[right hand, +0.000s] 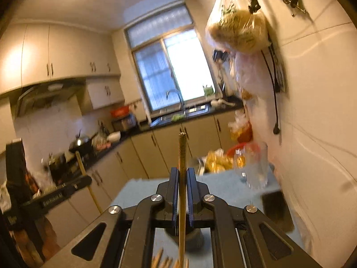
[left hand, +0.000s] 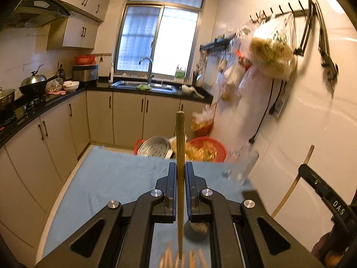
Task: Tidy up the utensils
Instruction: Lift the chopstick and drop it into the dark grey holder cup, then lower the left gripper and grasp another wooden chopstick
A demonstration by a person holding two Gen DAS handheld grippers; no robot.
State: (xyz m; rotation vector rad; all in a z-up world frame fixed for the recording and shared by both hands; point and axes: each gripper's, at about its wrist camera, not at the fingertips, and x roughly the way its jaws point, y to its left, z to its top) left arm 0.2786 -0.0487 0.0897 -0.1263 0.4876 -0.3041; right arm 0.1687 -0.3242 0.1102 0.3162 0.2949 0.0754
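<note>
Chopsticks in transit — we grip one chopstick (left hand: pixel 180 169) in the left gripper (left hand: pixel 180 174), another chopstick (right hand: pixel 182 178) in the right gripper (right hand: pixel 182 178), fingers clamped; next, probably lowering both into the glass (right hand: pixel 256 165) at two o'clock.

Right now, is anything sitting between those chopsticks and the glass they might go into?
Nothing visible does. Each chopstick is clamped upright in its fingers, and bare blue cloth lies between them and the clear glass near the wall.

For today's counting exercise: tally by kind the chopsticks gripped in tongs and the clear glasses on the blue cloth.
Chopsticks: 2, one in the left tongs, one in the right tongs
Clear glasses: 1
Total: 3
</note>
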